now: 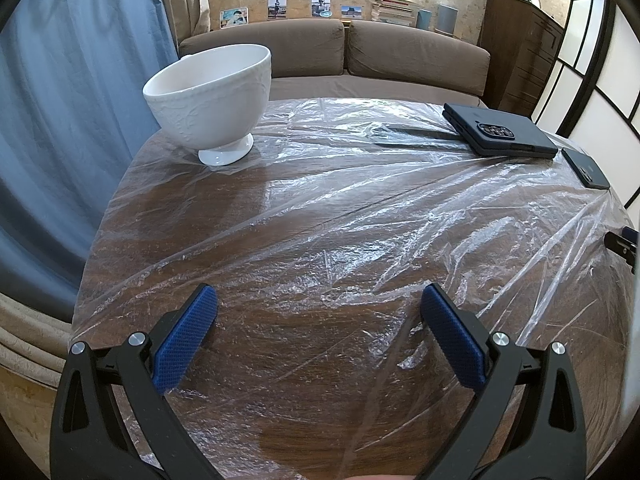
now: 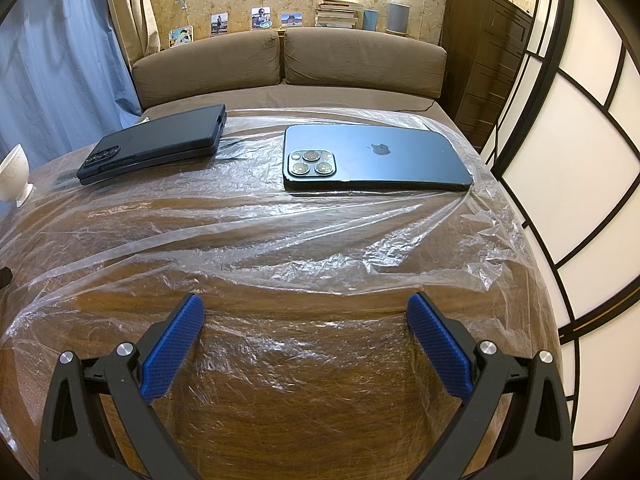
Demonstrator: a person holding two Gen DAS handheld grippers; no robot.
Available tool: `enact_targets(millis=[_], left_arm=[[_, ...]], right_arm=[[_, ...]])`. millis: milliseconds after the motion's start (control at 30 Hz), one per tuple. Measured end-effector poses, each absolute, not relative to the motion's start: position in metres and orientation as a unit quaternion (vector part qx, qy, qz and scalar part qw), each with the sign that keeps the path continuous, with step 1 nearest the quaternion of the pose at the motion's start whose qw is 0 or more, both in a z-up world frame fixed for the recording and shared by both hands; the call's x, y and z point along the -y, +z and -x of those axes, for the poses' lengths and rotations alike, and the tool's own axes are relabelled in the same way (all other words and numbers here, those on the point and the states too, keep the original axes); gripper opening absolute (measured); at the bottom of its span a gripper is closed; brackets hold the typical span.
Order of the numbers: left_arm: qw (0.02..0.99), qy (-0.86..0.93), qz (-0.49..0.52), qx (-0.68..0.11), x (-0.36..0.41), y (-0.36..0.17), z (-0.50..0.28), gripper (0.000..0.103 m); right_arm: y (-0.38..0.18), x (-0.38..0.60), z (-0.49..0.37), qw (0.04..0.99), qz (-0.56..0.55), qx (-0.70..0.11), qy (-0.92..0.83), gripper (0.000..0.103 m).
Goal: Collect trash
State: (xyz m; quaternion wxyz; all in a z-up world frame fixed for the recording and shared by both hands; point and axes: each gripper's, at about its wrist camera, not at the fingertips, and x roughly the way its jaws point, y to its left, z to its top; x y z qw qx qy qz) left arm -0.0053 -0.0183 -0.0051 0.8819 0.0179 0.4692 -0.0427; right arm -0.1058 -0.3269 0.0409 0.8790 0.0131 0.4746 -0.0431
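Note:
A crinkled clear plastic sheet (image 1: 360, 232) lies spread over the round wooden table (image 1: 304, 420); it also shows in the right wrist view (image 2: 280, 240). My left gripper (image 1: 318, 300) is open and empty, low over the sheet near the table's front edge. My right gripper (image 2: 306, 310) is open and empty, low over the sheet's near edge on the right side of the table (image 2: 280, 420). Part of the right gripper (image 1: 624, 244) shows at the left wrist view's right edge.
A white footed bowl (image 1: 212, 100) stands on the sheet at the far left, also at the right view's left edge (image 2: 14, 172). A black cased phone (image 1: 500, 130) (image 2: 154, 142) and a blue phone (image 2: 372, 156) (image 1: 586, 168) lie on the sheet. A brown sofa (image 1: 340, 52) is behind.

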Motion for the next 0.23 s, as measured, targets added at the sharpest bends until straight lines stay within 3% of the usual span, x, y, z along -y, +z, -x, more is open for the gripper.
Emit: enact_targets(millis=[233], left_arm=[[0.882, -0.043, -0.018, -0.469, 0.0188, -0.0058, 0.005, 0.102]], right_arm=[[0.0407, 0.327, 0.1059, 0.879, -0.013, -0.475, -0.043, 0.099]])
